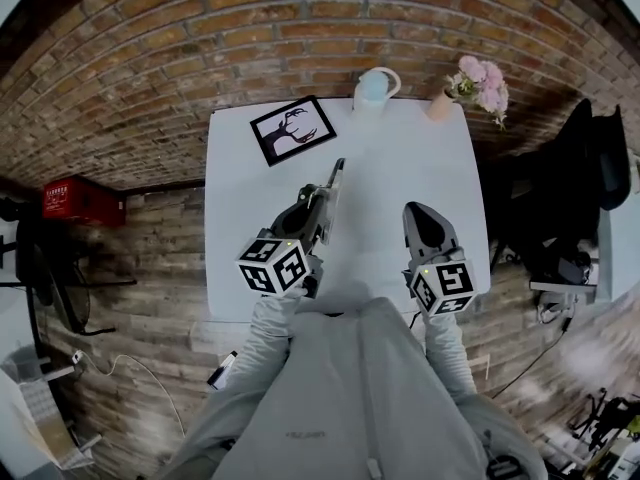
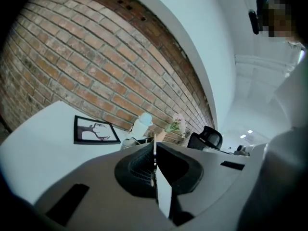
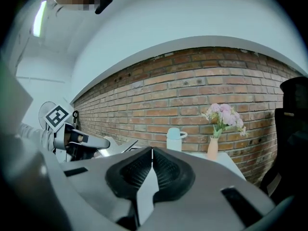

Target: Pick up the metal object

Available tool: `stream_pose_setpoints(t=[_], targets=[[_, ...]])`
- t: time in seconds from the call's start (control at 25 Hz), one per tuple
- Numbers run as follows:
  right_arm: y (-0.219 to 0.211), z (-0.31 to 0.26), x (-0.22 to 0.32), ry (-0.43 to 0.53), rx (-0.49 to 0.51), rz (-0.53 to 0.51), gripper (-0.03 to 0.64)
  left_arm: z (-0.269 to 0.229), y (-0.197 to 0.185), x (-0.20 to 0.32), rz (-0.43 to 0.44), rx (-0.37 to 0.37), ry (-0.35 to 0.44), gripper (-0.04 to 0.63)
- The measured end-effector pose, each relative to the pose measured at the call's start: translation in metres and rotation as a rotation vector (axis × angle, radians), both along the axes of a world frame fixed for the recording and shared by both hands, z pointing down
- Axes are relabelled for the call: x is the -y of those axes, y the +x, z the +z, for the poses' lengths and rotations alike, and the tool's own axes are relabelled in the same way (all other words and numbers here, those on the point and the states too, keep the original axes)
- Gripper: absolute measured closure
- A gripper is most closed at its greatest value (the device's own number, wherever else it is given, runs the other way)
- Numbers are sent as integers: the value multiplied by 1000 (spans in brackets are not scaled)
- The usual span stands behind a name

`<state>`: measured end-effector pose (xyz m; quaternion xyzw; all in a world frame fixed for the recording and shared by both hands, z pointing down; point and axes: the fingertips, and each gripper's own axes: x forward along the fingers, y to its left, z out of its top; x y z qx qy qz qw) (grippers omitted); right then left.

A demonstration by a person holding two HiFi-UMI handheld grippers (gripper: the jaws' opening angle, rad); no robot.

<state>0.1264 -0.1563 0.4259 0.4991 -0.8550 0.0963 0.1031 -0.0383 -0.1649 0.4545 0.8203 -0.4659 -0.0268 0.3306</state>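
The metal object (image 1: pixel 335 182) is a long, thin flat strip. My left gripper (image 1: pixel 322 202) is shut on its near end and holds it above the white table (image 1: pixel 400 158), pointing away from me. In the left gripper view the strip (image 2: pixel 154 139) shows edge-on, sticking up out of the closed pads (image 2: pixel 144 165). From the right gripper view I see the left gripper (image 3: pixel 79 141) at the left with the strip (image 3: pixel 126 147) jutting from it. My right gripper (image 1: pixel 425 223) hovers over the table's near right part, shut, its jaws (image 3: pixel 152 153) holding nothing.
At the table's far edge are a framed deer picture (image 1: pixel 292 130), a pale blue lidded jug (image 1: pixel 372 88) and a vase of pink flowers (image 1: pixel 478 86). A black chair (image 1: pixel 590 168) stands to the right and a red crate (image 1: pixel 80 203) sits on the floor at the left.
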Motion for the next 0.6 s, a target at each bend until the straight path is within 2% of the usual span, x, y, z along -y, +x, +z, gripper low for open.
stream_pose_setpoints(t=[0.32, 0.6], targets=[[-18, -24, 4, 78, 10, -65, 592, -53, -24, -20, -34, 195, 173, 571], [-27, -36, -2, 114, -1, -113, 594, -76, -42, -43, -82, 375, 266, 571]])
